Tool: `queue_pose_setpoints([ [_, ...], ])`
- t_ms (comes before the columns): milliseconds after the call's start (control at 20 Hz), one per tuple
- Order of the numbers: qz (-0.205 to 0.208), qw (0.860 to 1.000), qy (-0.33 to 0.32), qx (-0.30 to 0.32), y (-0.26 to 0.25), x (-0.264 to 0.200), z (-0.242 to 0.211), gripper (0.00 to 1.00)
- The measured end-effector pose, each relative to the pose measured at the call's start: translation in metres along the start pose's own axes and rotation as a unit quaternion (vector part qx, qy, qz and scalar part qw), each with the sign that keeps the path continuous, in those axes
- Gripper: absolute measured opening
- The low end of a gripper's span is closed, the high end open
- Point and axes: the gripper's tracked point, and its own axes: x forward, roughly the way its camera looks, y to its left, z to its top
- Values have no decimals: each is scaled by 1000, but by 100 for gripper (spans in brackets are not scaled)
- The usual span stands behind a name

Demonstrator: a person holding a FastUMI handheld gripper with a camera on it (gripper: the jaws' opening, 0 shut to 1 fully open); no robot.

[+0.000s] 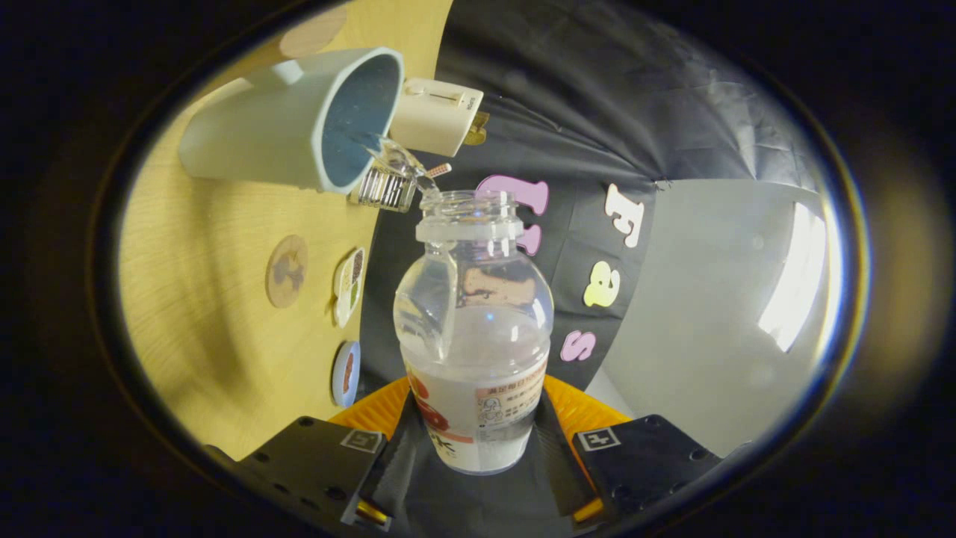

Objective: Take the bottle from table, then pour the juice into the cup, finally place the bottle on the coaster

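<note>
1. Between the closed fingers (478, 448), the bottle (474, 329) is tilting, pouring liquid into the cup (299, 127).
2. Next, I'd judge: righting it, carrying it to a coaster (287, 270) on the surface (194, 246).

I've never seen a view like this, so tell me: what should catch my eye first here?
First, the clear plastic bottle, clamped between the gripper jaws and tipped over so its open mouth points at the pale cup beyond. A thin stream of liquid runs from the mouth into the cup. Beside the cup on the wooden table lie several round coasters.
</note>
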Motion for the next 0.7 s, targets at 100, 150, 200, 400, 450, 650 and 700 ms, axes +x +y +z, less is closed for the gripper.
queue_pose_setpoints([
  [100,1,1000,-5,-9,0,-1,3,79],
  [150,0,1000,-8,-14,-1,-2,3,79],
  [200,0,1000,-9,-18,-1,-3,4,79],
  [400,-3,999,-18,-31,-3,-2,6,79],
  [450,-3,999,-20,-35,-4,-2,7,79],
  [650,-5,998,-29,-47,-5,-3,10,79],
  [700,-7,998,-31,-52,-6,-5,11,79],
])
